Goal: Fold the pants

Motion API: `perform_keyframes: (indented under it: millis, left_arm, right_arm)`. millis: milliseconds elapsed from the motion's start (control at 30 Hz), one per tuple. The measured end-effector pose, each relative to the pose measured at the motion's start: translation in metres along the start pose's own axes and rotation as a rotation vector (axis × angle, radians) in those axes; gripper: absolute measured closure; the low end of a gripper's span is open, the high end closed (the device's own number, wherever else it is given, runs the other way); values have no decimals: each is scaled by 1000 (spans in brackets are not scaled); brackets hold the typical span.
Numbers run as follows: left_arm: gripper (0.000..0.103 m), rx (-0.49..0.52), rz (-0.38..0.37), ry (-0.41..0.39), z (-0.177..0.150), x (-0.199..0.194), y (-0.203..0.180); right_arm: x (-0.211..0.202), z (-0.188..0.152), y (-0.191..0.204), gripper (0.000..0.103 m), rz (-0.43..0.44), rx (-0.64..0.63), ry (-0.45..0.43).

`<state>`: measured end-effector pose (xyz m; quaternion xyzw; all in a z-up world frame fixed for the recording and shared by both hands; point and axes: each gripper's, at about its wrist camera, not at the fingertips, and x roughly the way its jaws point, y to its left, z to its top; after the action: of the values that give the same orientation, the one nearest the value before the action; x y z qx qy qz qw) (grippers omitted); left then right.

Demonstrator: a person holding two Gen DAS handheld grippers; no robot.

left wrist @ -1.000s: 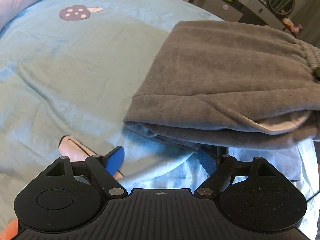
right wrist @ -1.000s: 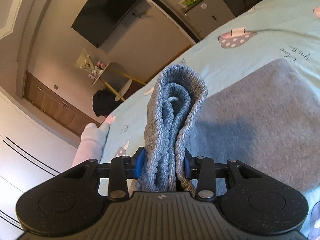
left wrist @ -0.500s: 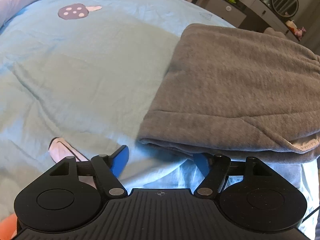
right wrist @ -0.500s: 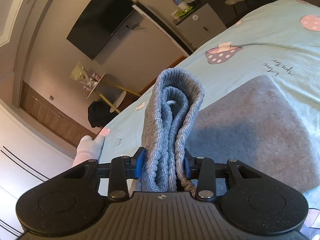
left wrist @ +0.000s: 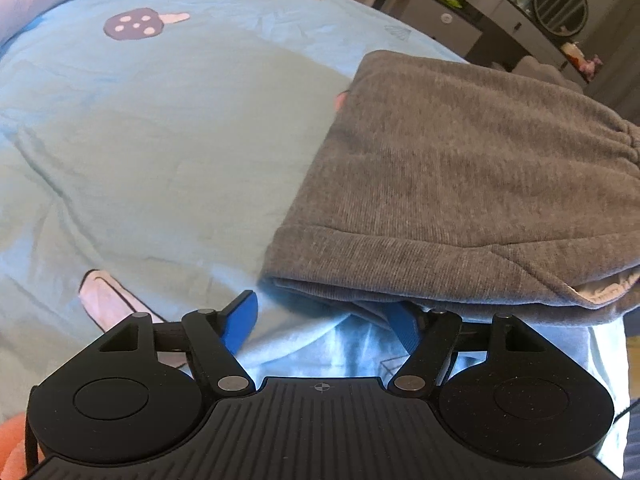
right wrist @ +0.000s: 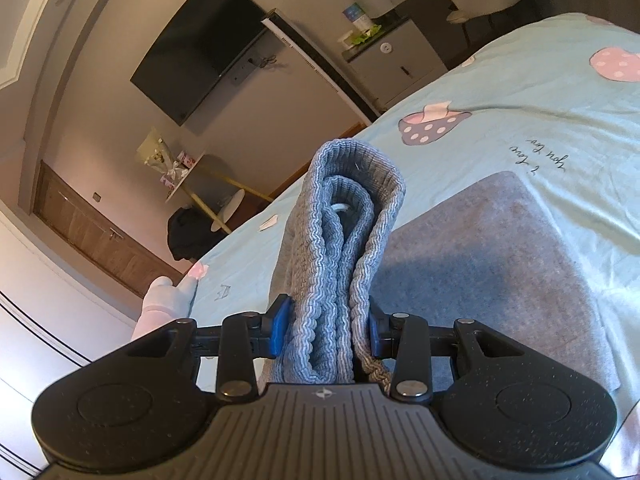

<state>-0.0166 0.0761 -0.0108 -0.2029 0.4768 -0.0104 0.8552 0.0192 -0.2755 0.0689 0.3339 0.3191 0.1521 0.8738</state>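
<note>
The grey pants [left wrist: 460, 184] lie folded in layers on the light blue bedspread [left wrist: 160, 140]. My left gripper [left wrist: 324, 322] is open, low at the near edge of the folded stack; its right blue pad sits under the overhanging cloth and nothing is held. In the right wrist view my right gripper [right wrist: 326, 328] is shut on the bunched ribbed waistband [right wrist: 344, 248], which stands up between the blue pads. The rest of the pants [right wrist: 480, 264] lies flat on the bed to its right.
The bedspread has mushroom prints [left wrist: 136, 26] and script lettering [right wrist: 540, 156]. A pink pillow [right wrist: 164, 300] lies at the bed's far end. A wall TV [right wrist: 200, 48], a dresser [left wrist: 500, 28] and a small cabinet [right wrist: 396, 64] stand beyond the bed.
The left gripper has shifted left along the near edge of the stack and drawn back slightly. The right gripper kept its hold on the waistband and tilted, showing more of the bed.
</note>
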Motion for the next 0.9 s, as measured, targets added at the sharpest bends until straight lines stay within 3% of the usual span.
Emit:
perform_keyframes:
  millis: [567,667,767,900]
  left_arm:
    - [25,124,-125,-25,-9,-9,-39]
    - [29,194,-32,-24,-8,5,-50]
    - [30,157,41,-32,-2,17,-47]
    - [39,111,52,-41,5,20,-40]
  right_arm:
    - [-8,8,-34,66,-23,65,-24]
    - [-7,9,-36,66,-22,67,-27]
    - [-8,10,-39,66,-38,67,-30]
    - [-13,12,-50,66,-72,84,-40]
